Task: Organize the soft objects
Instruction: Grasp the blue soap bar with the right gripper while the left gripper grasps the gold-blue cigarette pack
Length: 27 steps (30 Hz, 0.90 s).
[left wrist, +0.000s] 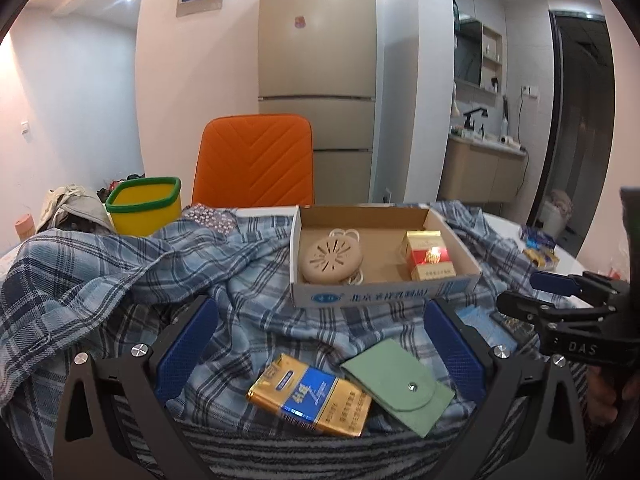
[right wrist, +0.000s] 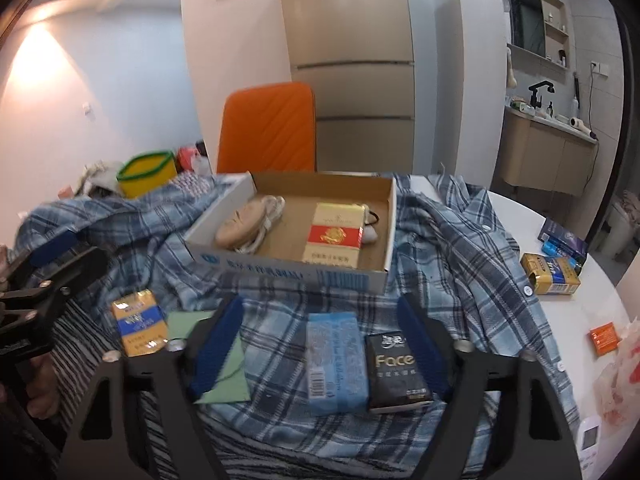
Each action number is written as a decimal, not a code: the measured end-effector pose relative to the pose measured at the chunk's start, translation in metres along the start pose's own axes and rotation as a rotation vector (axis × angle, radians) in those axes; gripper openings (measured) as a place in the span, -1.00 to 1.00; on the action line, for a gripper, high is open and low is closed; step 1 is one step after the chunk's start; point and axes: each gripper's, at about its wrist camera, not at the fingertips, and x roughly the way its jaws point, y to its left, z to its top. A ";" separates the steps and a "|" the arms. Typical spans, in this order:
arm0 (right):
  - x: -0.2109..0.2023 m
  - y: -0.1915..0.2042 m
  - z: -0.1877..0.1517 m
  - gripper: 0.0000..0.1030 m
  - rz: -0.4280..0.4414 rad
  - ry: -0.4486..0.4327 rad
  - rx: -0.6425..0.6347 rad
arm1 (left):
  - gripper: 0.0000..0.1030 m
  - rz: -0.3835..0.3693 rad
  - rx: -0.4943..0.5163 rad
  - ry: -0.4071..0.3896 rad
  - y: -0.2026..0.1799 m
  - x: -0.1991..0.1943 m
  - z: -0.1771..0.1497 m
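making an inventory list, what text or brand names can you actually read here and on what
"Face": black tissue pack between the right hand-held gripper fingers.
"DAS": body of that same gripper, seen from the left wrist view.
Chinese print on the cardboard box front, red pack, gold-blue pack and blue pack: too blurred to read.
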 end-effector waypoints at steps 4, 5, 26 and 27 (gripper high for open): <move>0.017 -0.005 -0.006 0.23 0.036 0.094 0.016 | 0.99 0.002 0.004 0.057 0.003 0.006 -0.008; 0.019 -0.006 -0.007 0.16 0.032 0.100 0.023 | 0.99 0.004 0.001 0.070 0.005 0.008 -0.010; 0.055 -0.005 -0.022 0.08 0.016 0.235 0.009 | 0.99 -0.012 -0.043 0.205 0.013 0.029 -0.024; 0.055 -0.004 -0.022 0.08 0.014 0.235 0.006 | 0.99 -0.011 -0.039 0.206 0.013 0.029 -0.024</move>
